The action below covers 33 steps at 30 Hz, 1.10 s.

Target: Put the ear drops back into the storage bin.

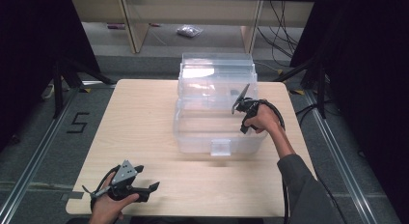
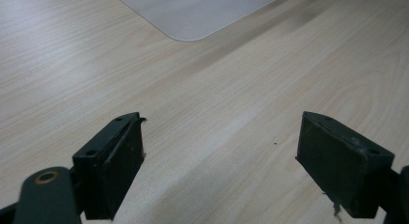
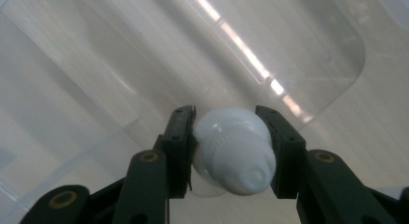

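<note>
- R gripper [image 3: 226, 147] pads pinched a white bulb [image 3: 234, 154] btwn them, one pad on each side; bulb's rounded glass end pointed away from cam, ribbed base toward it.
- In high view R gripper [image 1: 239, 99] sat over the right part of the clear plastic bin [image 1: 216, 137], jaws tipped down into it; bulb too small to make out there.
- R gripper view: bin's clear floor and rounded corner lay behind the bulb, light strip reflected across it.
- R hand [image 1: 260, 119] gripped the tool by bin's right wall, sleeve running to near-right table edge.
- L gripper [image 2: 219, 159] jaws spread wide, nothing btwn them, just bare wood table [image 2: 231, 98] under.
- L gripper [image 1: 144, 188] rested at near-left of table, well apart from bin, L hand [image 1: 108, 204] around it.
- Bin stood center-far on table, lid [image 1: 217, 64] up at its far side.
- "5" mark [image 1: 77, 122] on floor, left of table.
</note>
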Motion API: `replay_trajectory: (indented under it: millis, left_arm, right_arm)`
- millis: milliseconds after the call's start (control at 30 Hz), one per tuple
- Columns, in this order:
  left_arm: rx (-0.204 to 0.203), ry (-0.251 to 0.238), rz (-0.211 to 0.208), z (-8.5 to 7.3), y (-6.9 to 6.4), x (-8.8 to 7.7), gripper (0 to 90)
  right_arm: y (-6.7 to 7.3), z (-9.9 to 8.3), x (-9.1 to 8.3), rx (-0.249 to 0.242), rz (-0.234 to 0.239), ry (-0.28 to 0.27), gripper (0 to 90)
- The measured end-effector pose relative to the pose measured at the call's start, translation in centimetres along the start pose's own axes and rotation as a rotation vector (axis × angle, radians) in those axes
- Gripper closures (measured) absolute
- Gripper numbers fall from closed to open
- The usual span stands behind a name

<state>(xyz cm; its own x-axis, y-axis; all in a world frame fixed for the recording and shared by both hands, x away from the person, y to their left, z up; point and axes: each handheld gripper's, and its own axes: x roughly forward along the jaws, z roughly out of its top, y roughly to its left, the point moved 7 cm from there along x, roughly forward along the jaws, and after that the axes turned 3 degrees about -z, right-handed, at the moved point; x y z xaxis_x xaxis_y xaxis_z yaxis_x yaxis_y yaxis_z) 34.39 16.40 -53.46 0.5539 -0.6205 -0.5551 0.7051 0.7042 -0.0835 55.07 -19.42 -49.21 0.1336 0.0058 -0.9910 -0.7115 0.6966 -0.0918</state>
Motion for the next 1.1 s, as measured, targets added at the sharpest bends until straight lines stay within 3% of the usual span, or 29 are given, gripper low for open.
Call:
replay_trajectory:
  millis: [33,100,133,267,533,633,800,867,1067,1100]
  left_arm:
    - [0.000,0.000,0.000,0.0,0.0,0.0,16.0]
    - [0.000,0.000,0.000,0.0,0.0,0.0,16.0]
    - [0.000,-0.002,-0.002,0.0,0.0,0.0,16.0]
    - [0.000,-0.003,-0.003,0.0,0.0,0.0,16.0]
    - [0.001,0.001,0.000,0.0,0.0,0.0,16.0]
    - [0.001,0.000,0.000,0.0,0.0,0.0,16.0]
    - [0.000,-0.001,-0.002,0.0,0.0,0.0,16.0]
    - [0.000,-0.003,-0.003,0.0,0.0,0.0,16.0]
    - [0.000,-0.005,-0.006,0.0,0.0,0.1,16.0]
    - [-0.001,-0.005,-0.007,0.0,0.0,0.1,16.0]
  right_arm:
    - [0.2,-0.2,0.0,0.033,0.002,0.025,60.0]
    - [0.1,-0.3,0.1,0.021,0.010,0.031,60.0]
    - [0.3,-0.4,0.2,0.042,0.007,0.033,60.0]
    - [0.3,-0.5,0.5,0.047,0.008,0.036,60.0]
    - [0.2,-0.7,0.9,0.035,0.005,0.062,60.0]
    - [0.0,-0.7,1.2,-0.008,0.009,0.052,60.0]
    - [0.3,-0.8,1.5,0.002,0.023,0.063,60.0]
    - [0.1,-0.9,1.8,-0.022,0.013,0.067,60.0]
    - [0.3,-1.1,1.9,-0.005,0.016,0.073,59.9]
    - [0.2,-1.1,1.9,-0.024,0.021,0.072,59.8]
